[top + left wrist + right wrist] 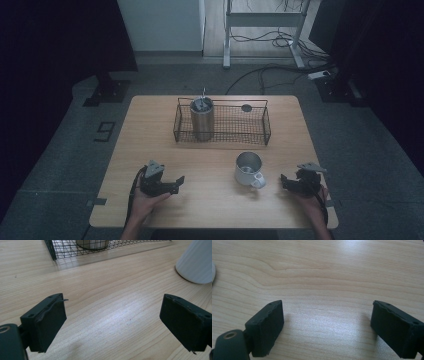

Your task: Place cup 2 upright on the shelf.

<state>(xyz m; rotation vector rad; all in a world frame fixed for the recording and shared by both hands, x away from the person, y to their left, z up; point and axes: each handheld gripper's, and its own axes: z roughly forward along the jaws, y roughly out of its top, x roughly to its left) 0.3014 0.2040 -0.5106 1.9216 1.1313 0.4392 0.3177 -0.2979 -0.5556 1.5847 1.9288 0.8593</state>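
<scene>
Both forearms come in from six o'clock on the high view, one toward each near corner. The left hand [145, 202] cups the left gripper [175, 182] from below, its jaws pointing toward three o'clock, parted with nothing between them. Over at four o'clock, the right hand [314, 202] grips the right gripper [284, 181], jaws aimed toward nine o'clock, also parted and bare. Each gripper carries its grey three-cornered plate on top.
</scene>
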